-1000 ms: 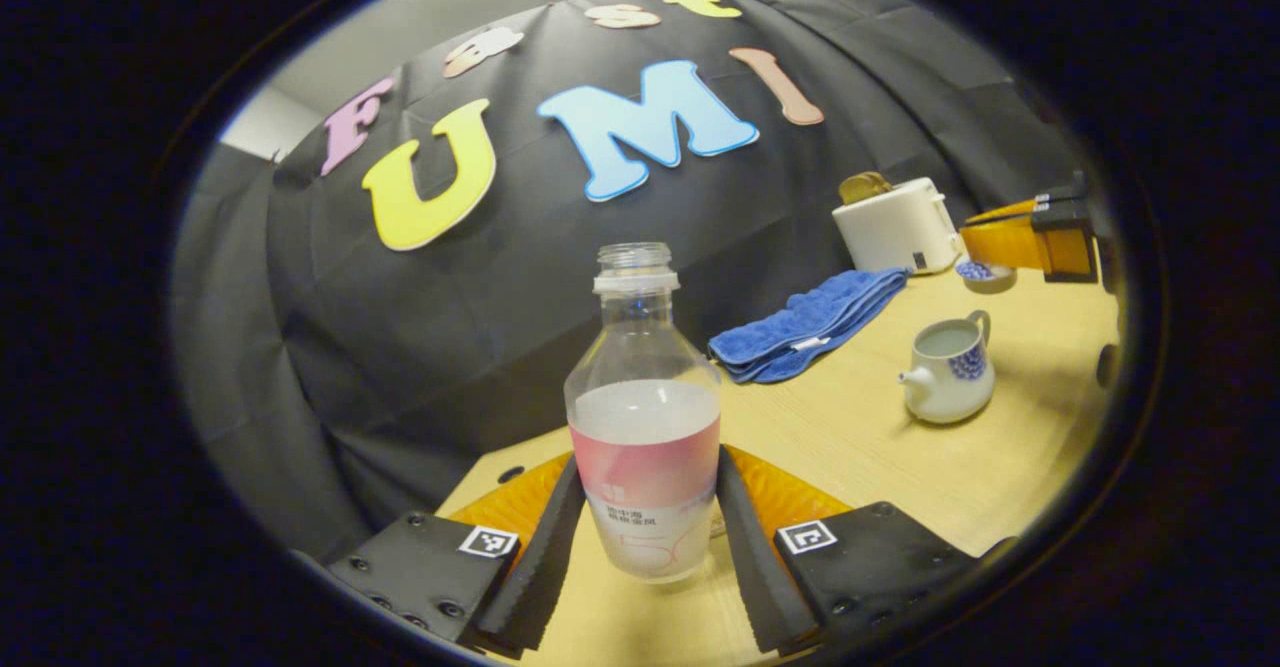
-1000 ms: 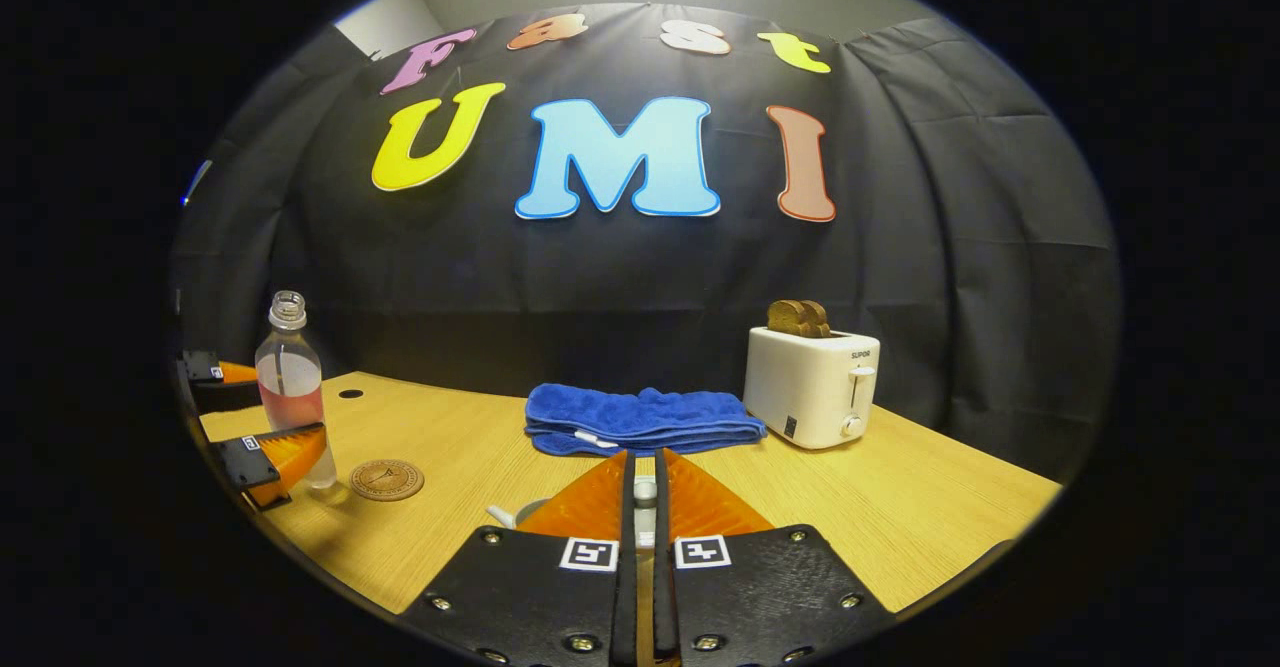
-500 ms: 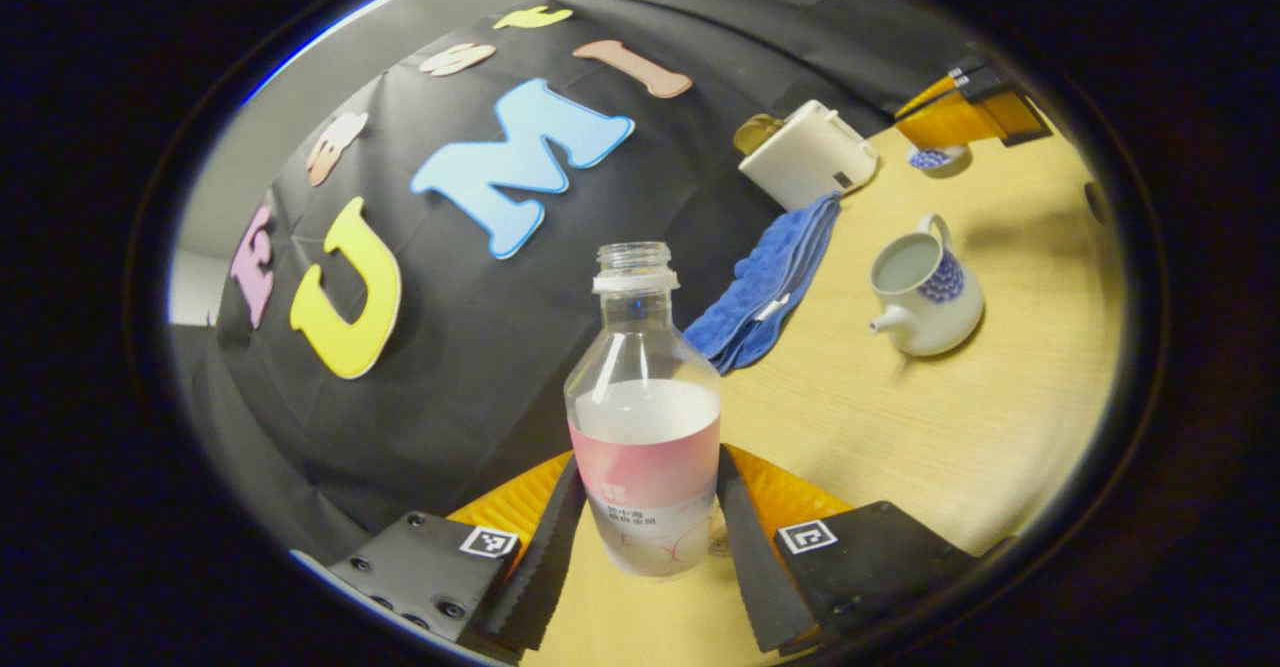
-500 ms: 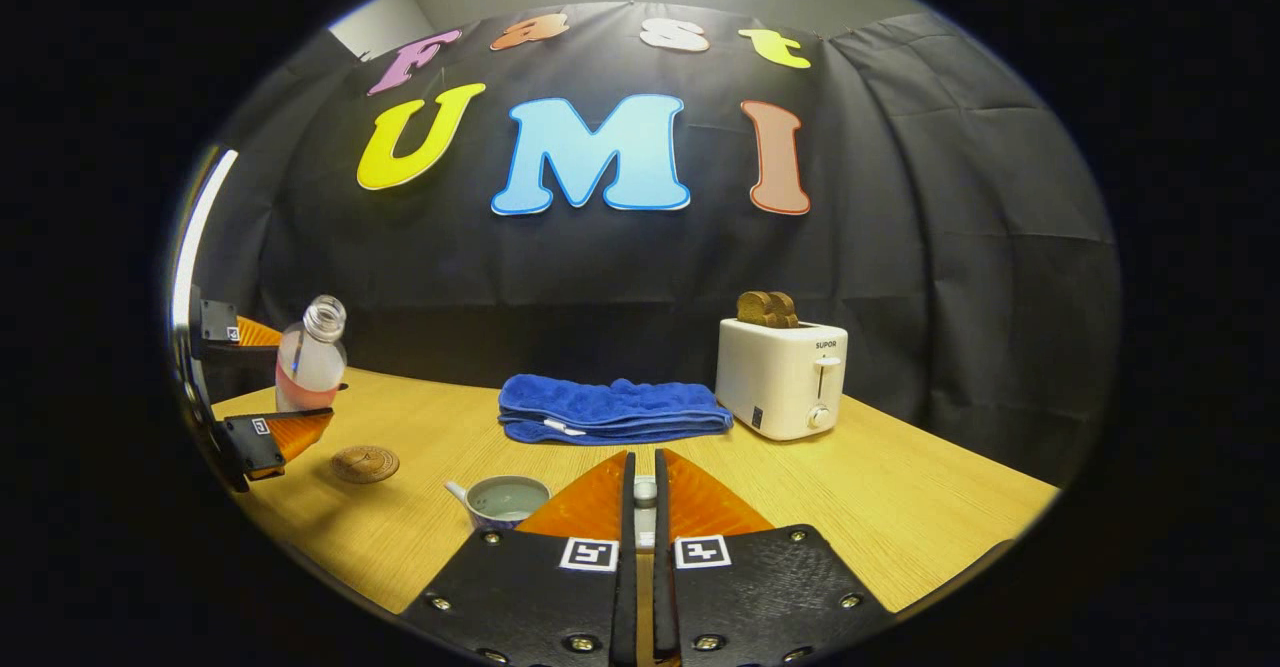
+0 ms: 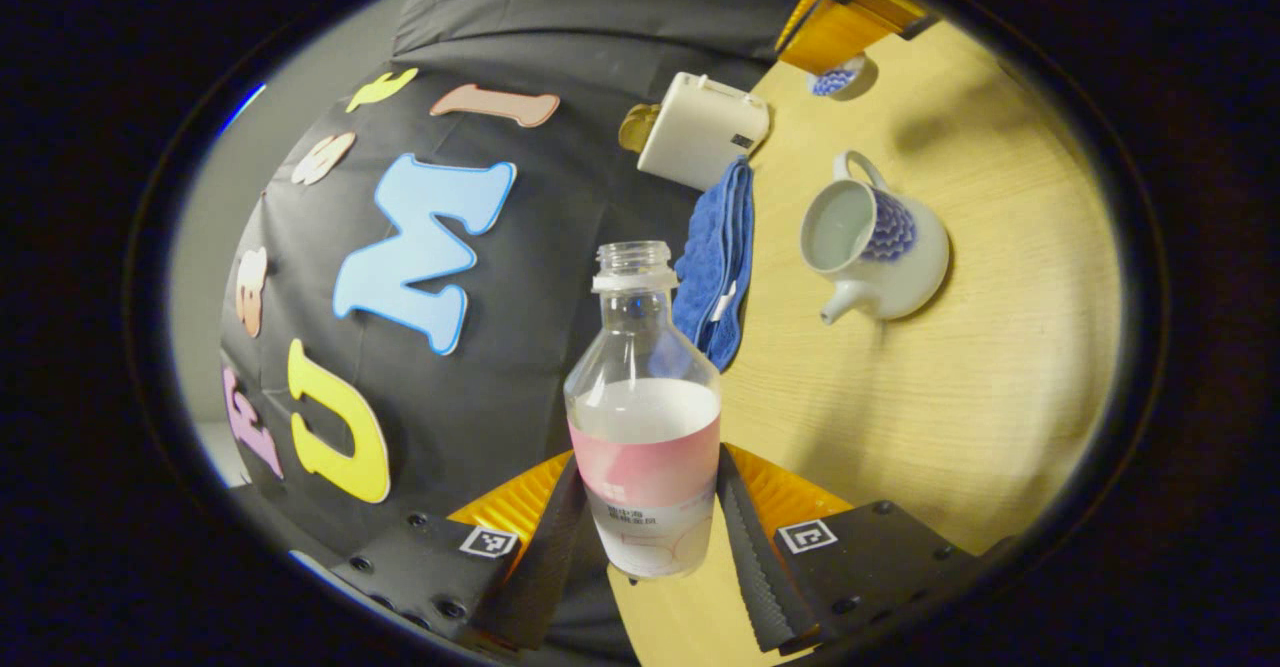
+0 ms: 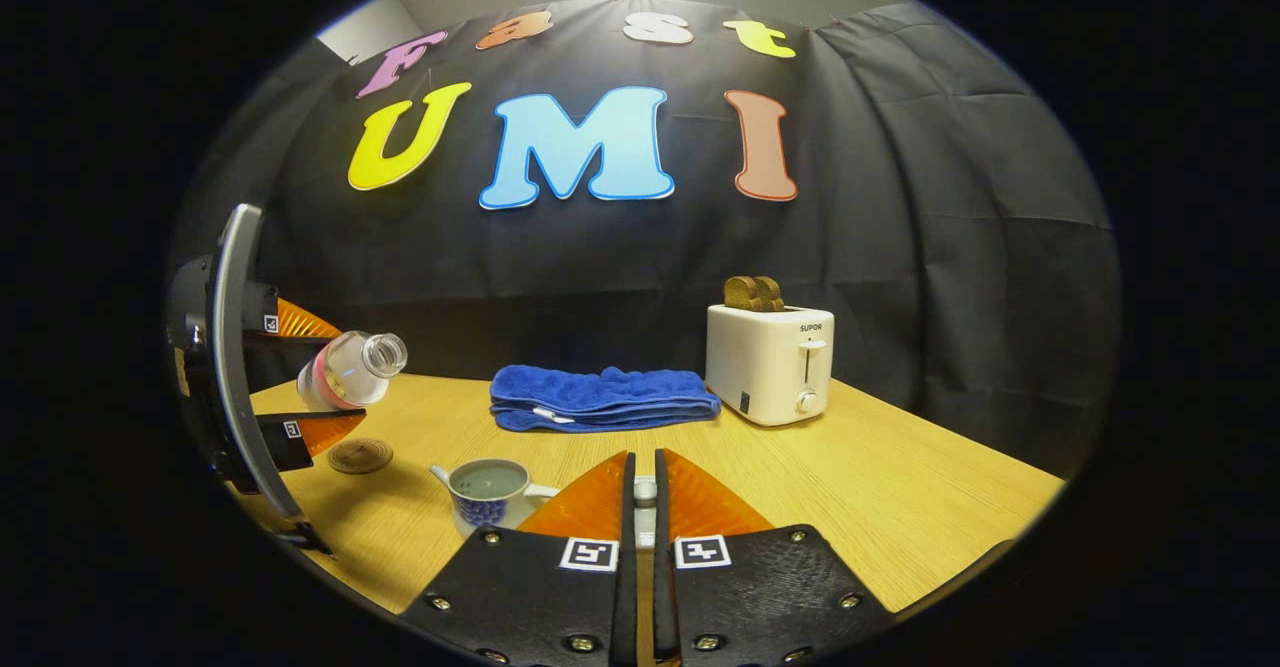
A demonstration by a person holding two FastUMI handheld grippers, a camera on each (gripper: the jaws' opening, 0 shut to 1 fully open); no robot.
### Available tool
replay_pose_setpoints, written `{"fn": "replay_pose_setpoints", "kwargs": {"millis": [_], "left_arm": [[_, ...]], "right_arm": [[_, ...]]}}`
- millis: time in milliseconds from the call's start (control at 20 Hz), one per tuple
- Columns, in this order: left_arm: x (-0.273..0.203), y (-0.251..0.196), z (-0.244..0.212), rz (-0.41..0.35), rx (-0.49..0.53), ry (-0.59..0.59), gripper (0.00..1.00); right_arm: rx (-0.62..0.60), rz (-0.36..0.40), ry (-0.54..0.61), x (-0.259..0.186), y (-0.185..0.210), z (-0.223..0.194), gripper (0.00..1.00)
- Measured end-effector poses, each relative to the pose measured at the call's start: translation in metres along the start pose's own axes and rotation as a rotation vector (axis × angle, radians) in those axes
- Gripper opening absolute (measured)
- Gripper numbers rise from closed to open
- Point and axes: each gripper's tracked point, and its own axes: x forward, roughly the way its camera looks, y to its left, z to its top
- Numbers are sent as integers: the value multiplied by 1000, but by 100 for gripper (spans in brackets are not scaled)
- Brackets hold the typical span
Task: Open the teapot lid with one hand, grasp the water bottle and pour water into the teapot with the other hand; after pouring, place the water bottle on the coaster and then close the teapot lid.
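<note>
Left gripper [image 5: 648, 537] fingers clamped on the lower labelled part of the bottle [image 5: 643, 417], one finger on each side. Bottle uncapped, part full of water, lifted off the desk [image 5: 930, 397]. In the right gripper view the same bottle [image 6: 350, 372] is tipped far over, mouth toward the teapot [image 6: 487, 492], held up and to the left of it, not over it. Left gripper [image 6: 285, 402] sits at that view's left edge.

Right gripper [image 6: 640, 512] fingers close together, a narrow slit between; a small pale knob sits in the slit, the lid, can't tell how firmly it is pinched. In the left gripper view the lid [image 5: 835, 77] shows under the right gripper [image 5: 845, 22], raised clear of the pot and well apart from it.

Teapot [image 5: 872, 247] upright on the desk, open, water inside, spout toward the bottle side. Coaster [image 6: 360, 455] flat on the desk just below the bottle, left of the teapot, bare.

Farther back: folded blue towel [image 6: 600, 399], then toaster [image 6: 768, 362] with bread [image 6: 753, 293] in it, both near the back edge by the black cloth [image 6: 930, 247]. Bare desk around the teapot and to the right.
</note>
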Motion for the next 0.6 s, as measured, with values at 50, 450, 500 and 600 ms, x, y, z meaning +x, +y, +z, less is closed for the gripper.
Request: {"fn": "replay_pose_setpoints", "kwargs": {"millis": [50,450,500,600], "left_arm": [[2,2,1,-5,37,0,85],[10,4,13,-33,260,9,85],[12,4,16,-34,284,6,85],[12,4,18,-37,329,3,85]], "right_arm": [[2,-2,2,-1,-2,-1,6],[29,-10,-5,-8,-13,-1,6],[33,-10,-6,-9,-14,-1,6],[37,-11,-10,-10,-15,-1,6]]}}
